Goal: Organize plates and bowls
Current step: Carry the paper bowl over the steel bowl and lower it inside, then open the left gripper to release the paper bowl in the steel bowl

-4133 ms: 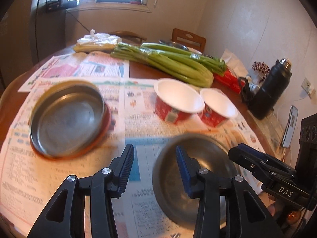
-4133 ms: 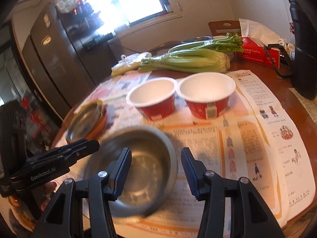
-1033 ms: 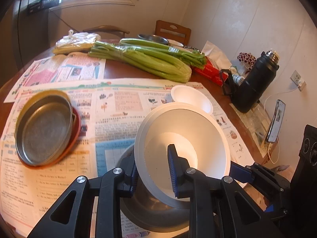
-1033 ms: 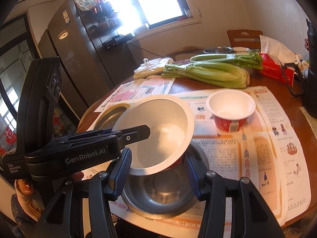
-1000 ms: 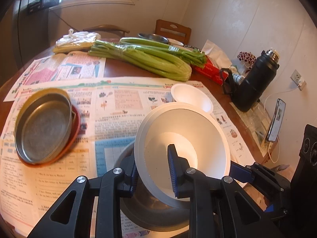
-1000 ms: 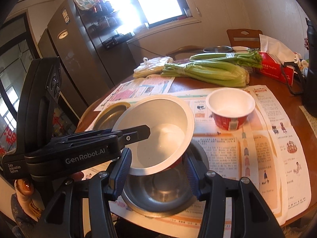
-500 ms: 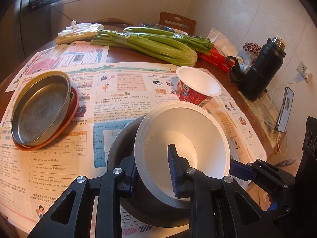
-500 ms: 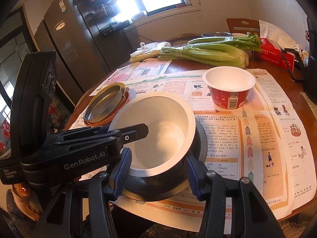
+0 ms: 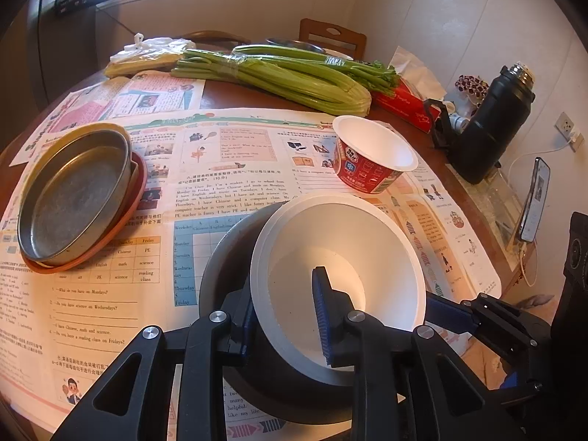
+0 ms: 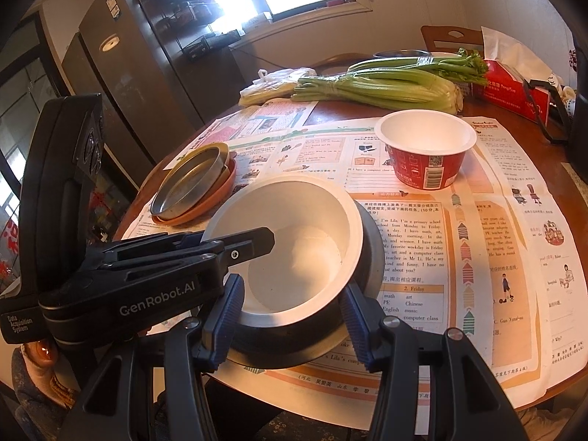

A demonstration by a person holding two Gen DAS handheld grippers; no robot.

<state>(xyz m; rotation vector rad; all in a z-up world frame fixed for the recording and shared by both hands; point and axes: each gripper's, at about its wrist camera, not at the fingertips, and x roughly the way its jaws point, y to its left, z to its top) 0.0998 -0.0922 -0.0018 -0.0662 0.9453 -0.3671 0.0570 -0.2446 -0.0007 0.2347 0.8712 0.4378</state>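
Left tongs (image 9: 283,316) clamp the white cup's (image 9: 341,253) near rim as it sits inside the steel bowl (image 10: 367,253) on the table (image 10: 551,158); right tongs (image 10: 290,316) grip that bowl's near edge.

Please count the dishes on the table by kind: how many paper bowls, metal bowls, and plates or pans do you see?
Paper bowls: 2, one nested in the metal bowl, one standing apart on the newspaper
Metal bowls: 1, under the nested paper bowl
Metal pans: 1
Orange plates: 1, under the pan
Total: 5
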